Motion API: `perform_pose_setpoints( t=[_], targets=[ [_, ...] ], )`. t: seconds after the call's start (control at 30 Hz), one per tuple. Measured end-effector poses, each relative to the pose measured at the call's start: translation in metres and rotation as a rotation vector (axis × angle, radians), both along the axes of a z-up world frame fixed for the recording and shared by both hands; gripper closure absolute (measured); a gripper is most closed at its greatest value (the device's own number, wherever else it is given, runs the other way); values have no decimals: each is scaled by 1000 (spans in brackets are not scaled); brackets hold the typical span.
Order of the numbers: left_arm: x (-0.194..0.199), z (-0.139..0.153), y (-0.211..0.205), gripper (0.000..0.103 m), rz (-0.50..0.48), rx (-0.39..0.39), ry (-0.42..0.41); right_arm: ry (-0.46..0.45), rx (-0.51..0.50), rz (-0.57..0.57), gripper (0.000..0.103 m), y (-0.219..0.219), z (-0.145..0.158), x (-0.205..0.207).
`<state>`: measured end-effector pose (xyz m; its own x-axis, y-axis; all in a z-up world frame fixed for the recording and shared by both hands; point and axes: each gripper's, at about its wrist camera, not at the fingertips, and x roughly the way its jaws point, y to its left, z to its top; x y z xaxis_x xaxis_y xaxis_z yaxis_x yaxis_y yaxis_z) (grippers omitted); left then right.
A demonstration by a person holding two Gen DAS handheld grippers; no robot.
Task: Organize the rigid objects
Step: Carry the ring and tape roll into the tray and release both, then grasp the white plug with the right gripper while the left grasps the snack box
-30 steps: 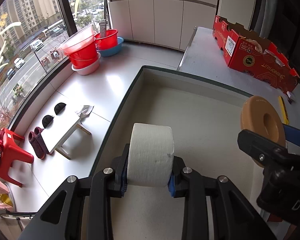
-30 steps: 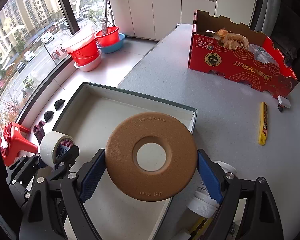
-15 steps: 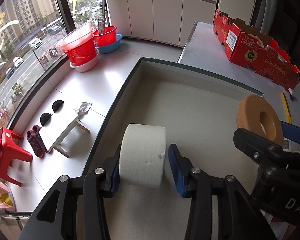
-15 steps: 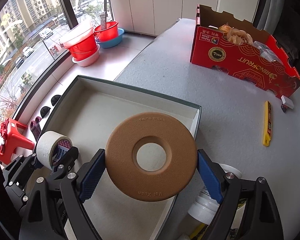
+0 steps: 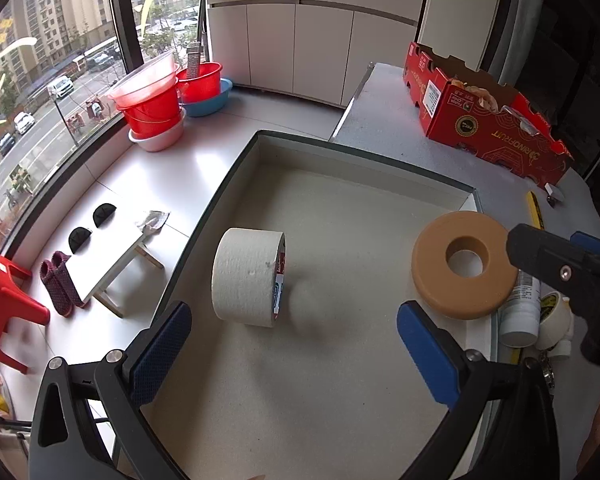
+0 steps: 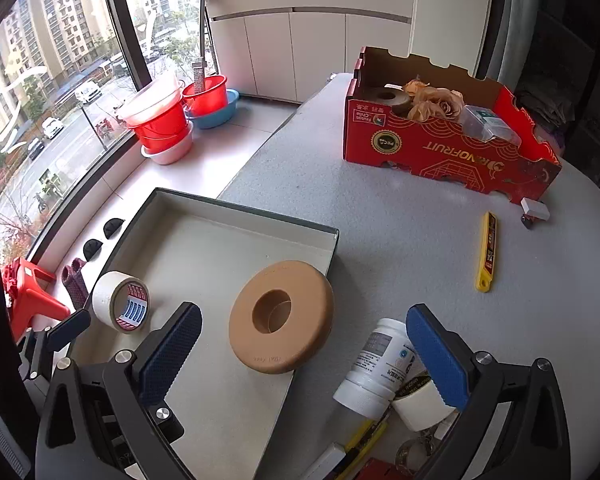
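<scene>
A white tape roll (image 5: 248, 276) stands on its edge inside the shallow grey tray (image 5: 340, 160), free of my left gripper (image 5: 296, 344), which is open and just behind it. The roll also shows in the right wrist view (image 6: 118, 306). A tan foam ring (image 6: 282, 316) leans on the tray's right rim (image 6: 332, 248), tilted; it also shows in the left wrist view (image 5: 462, 266). My right gripper (image 6: 304, 352) is open and empty, just behind the ring.
A red cardboard box (image 6: 448, 148) with flowers and small items stands at the back of the table. A yellow utility knife (image 6: 487, 252) lies to the right. A white bottle (image 6: 376, 368), a tape roll (image 6: 422, 400) and small clutter lie near my right gripper.
Both grippers opened and drew back. The left let go of the tape roll, now standing in the tray. The right let go of the tan ring, now resting on the tray's rim.
</scene>
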<state>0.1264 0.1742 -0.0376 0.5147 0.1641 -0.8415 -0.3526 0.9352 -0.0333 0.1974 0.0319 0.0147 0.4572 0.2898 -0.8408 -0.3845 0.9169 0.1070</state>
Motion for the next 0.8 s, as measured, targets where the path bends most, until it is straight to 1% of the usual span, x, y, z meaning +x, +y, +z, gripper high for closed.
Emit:
perform_pose_setpoints(
  t=[0.07, 0.13, 0.27, 0.4, 0.5, 0.57, 0.67, 0.73, 0.8],
  targets=[
    [-7, 4, -5, 0, -12, -6, -3, 19, 16, -18, 0, -15, 3, -6],
    [-16, 8, -13, 0, -24, 5, 0, 20, 19, -40, 0, -33, 5, -15],
    [-34, 13, -31, 0, -58, 17, 0, 17, -8, -105, 0, -78, 1, -41],
    [-52, 14, -55, 0, -111, 10, 3, 77, -27, -190, 0, -127, -18, -71],
    [-67, 13, -82, 0, -178, 46, 2, 111, -52, -233, 0, -152, -36, -98],
    [-76, 12, -101, 0, -219, 75, 2, 123, -69, -241, 0, -161, -46, -114],
    [-88, 8, -122, 0, -272, 85, 9, 137, -65, -229, 0, -166, -55, -134],
    [-97, 5, -129, 0, -290, 97, 11, 119, -78, -190, 0, -163, -59, -146],
    [-107, 3, -128, 0, -294, 104, 16, 91, -101, -125, 0, -154, -62, -156]
  ],
)
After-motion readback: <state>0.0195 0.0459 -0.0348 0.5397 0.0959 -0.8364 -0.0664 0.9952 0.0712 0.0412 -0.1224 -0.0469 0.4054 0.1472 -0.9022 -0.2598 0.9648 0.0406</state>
